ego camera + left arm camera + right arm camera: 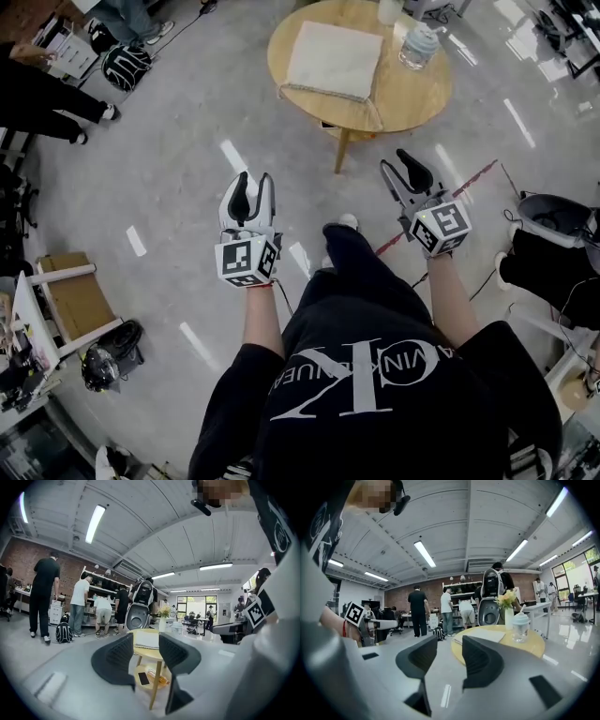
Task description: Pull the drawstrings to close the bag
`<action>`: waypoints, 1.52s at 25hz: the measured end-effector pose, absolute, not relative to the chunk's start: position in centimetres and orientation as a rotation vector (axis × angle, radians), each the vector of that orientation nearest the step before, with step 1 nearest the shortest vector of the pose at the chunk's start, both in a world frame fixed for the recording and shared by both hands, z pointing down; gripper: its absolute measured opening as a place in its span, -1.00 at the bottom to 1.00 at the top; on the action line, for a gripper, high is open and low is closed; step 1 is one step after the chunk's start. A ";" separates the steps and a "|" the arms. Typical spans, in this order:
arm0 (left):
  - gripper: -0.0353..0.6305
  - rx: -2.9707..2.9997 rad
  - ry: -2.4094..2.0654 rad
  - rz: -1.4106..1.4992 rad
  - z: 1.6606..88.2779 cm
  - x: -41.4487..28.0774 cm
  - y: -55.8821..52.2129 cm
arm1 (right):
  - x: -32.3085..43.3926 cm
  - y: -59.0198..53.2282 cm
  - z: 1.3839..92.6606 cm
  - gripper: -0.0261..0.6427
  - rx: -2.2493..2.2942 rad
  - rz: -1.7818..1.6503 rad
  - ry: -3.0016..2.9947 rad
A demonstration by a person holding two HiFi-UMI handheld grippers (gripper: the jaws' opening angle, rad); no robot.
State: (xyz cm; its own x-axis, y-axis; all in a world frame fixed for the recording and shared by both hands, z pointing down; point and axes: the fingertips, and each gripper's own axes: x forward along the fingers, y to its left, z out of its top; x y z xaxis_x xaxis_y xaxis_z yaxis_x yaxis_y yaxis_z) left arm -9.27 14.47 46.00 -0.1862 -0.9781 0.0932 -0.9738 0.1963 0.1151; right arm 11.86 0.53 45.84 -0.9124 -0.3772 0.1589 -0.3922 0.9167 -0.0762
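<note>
Black ribbed jaws stood apart on both grippers, with nothing between them. From the head view, the left gripper [253, 180] and right gripper [395, 161] hung side by side over the glossy grey floor [178, 178], well short of the table [412, 98] at 12 o'clock. On that round, pale wooden top, toward its 10 o'clock side, lay the bag [333, 58]. It was a flat, square, cream piece of soft cloth, and a thin cord [328, 94] showed along its 6 o'clock edge. At the bag's 3 o'clock stood a clear plastic cup [417, 45] with a lid. A lower shelf under the top held a dark phone [143, 678].
</note>
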 end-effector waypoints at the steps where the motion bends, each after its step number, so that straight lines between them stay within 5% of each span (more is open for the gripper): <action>1: -0.43 1.912 -2.303 -0.044 46.1 -9.3 13.7 | 11.8 -0.2 46.0 -0.41 0.602 0.165 -2.928; 25: -0.43 2.065 -1.973 0.157 53.9 -17.7 -6.5 | 3.6 -16.3 60.1 -0.41 0.719 0.344 -2.458; 38: -0.39 1.998 -1.851 0.284 59.7 -19.8 -9.5 | 2.6 -17.7 64.7 -0.70 0.593 0.298 -2.265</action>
State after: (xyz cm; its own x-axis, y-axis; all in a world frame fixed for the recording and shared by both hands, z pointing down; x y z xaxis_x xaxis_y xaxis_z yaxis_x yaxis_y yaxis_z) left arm -19.80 -9.51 59.67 0.1021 -0.9062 0.4104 -0.9875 -0.0425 0.1519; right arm 2.57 -17.73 64.68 -0.6021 -0.3232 0.7301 -0.5012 0.8648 -0.0306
